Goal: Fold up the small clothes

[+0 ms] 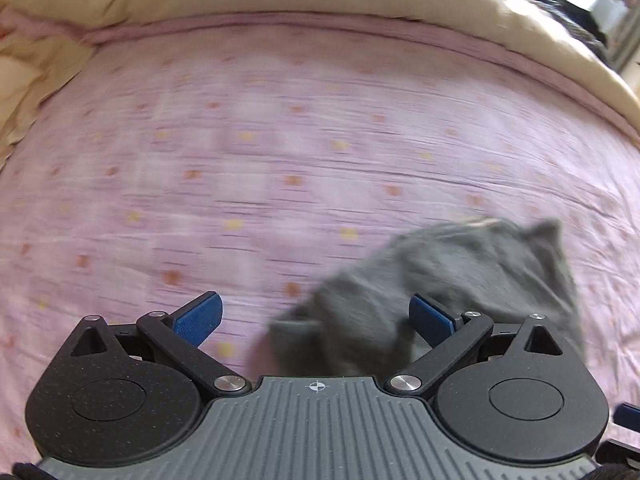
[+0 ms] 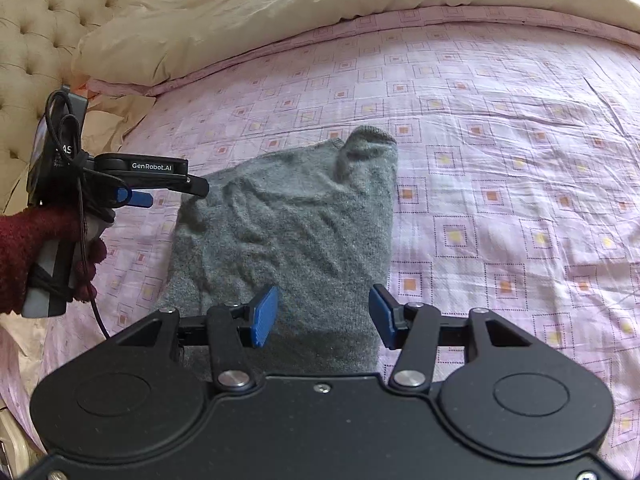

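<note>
A small grey knit garment lies crumpled on the pink patterned bed sheet. In the blurred left wrist view it lies at the lower right. My left gripper is open, with the garment's near edge between its blue pads. It also shows in the right wrist view, at the garment's left edge, held by a hand in a dark red glove. My right gripper is open, just above the garment's near part, holding nothing.
A cream duvet is bunched along the far side of the bed. A tufted cream headboard stands at the left. Bare pink sheet spreads to the left and right of the garment.
</note>
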A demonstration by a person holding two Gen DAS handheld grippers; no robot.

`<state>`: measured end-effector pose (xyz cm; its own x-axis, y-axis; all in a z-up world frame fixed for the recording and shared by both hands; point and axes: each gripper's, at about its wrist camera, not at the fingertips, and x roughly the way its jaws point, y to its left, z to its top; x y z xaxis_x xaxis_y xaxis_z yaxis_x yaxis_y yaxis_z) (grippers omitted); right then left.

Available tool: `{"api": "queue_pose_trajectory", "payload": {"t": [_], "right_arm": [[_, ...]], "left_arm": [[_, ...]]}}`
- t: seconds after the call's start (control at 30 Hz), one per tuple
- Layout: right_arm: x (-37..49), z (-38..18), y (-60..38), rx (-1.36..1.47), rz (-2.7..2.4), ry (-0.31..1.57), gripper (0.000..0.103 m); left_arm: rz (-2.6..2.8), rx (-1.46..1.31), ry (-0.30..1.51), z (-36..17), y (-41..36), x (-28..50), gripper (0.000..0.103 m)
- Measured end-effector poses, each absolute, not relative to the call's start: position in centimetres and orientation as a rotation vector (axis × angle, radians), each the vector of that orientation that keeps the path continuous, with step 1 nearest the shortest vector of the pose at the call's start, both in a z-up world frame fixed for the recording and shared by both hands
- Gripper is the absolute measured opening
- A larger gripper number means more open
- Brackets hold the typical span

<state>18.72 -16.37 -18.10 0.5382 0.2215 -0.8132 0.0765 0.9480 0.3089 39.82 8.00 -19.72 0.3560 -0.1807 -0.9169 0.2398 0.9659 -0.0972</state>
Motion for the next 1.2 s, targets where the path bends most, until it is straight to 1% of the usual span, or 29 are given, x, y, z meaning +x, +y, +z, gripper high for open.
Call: {"api": "queue_pose_trajectory", "payload": {"t": [0.17,0.3,0.5,0.63,0.67,0.7,0.73,0.77,0.8,0.83,0.87,0.9,0.93,0.97,1.0,1.07,1.13,1.17,1.2], "right_arm": [[18.8,-18.0,-13.3,0.258,0.204,1.003,0.059],[18.0,-18.4,-9.5,0.170,0.319,1.011,0.059],[16.2,-19.4,-2.9,-0.059,0.469,1.004,0.058],[15.5,-20.6,0.4,-0.252,0.468,0.994,0.058],[15.4,-21.1,1.2,-0.313,0.463,0.993,0.058],[15.3,-21.6,1.7,-0.360,0.462,0.992,0.058],[15.2,-22.0,2.3,-0.413,0.453,0.988,0.057],[15.2,-22.4,2.7,-0.452,0.443,0.983,0.055],[15.2,-22.5,2.8,-0.469,0.437,0.977,0.044],[15.2,-22.5,2.8,-0.458,0.435,0.977,0.032],[15.3,-22.2,2.5,-0.434,0.433,0.978,0.015],[15.3,-21.8,2.1,-0.393,0.442,0.976,0.015],[15.4,-21.2,1.7,-0.355,0.451,0.971,0.015],[15.5,-20.7,1.2,-0.328,0.466,0.962,0.015],[15.4,-20.0,0.9,-0.310,0.483,0.948,0.015],[15.4,-19.4,0.8,-0.297,0.510,0.940,0.015],[15.9,-20.4,1.1,-0.291,0.538,0.980,0.016],[16.4,-21.2,1.3,-0.284,0.544,1.006,0.018],[16.8,-21.9,1.4,-0.275,0.545,1.027,0.023]], "left_arm": [[-0.314,0.056,1.204,-18.7,11.4,39.1,0.101],[-0.394,-0.014,1.231,-18.1,12.5,36.9,0.101],[-0.516,-0.166,1.270,-18.8,11.0,36.6,0.101],[-0.539,-0.146,1.253,-19.6,9.1,37.7,0.100],[-0.540,-0.139,1.253,-19.8,8.8,38.0,0.097],[-0.537,-0.139,1.259,-20.2,8.5,38.4,0.083],[-0.528,-0.143,1.278,-20.6,8.3,38.8,0.077],[-0.526,-0.151,1.301,-21.0,8.2,39.2,0.076],[-0.531,-0.164,1.320,-21.4,8.2,39.5,0.067],[-0.539,-0.175,1.333,-21.8,8.1,39.8,0.054],[-0.539,-0.177,1.334,-22.0,8.1,39.8,0.049],[-0.533,-0.175,1.323,-22.0,8.2,39.7,0.040],[-0.524,-0.175,1.305,-21.8,8.4,39.6,0.019],[-0.509,-0.167,1.284,-21.5,8.5,39.4,0.009],[-0.496,-0.152,1.262,-20.9,8.8,39.3,0.007],[-0.498,-0.149,1.210,-19.7,9.4,38.8,0.007],[-0.500,-0.129,1.189,-19.1,10.0,38.5,0.007],[-0.493,-0.104,1.190,-19.2,10.1,38.5,0.007],[-0.484,-0.082,1.205,-19.8,10.2,38.7,0.007]]}}
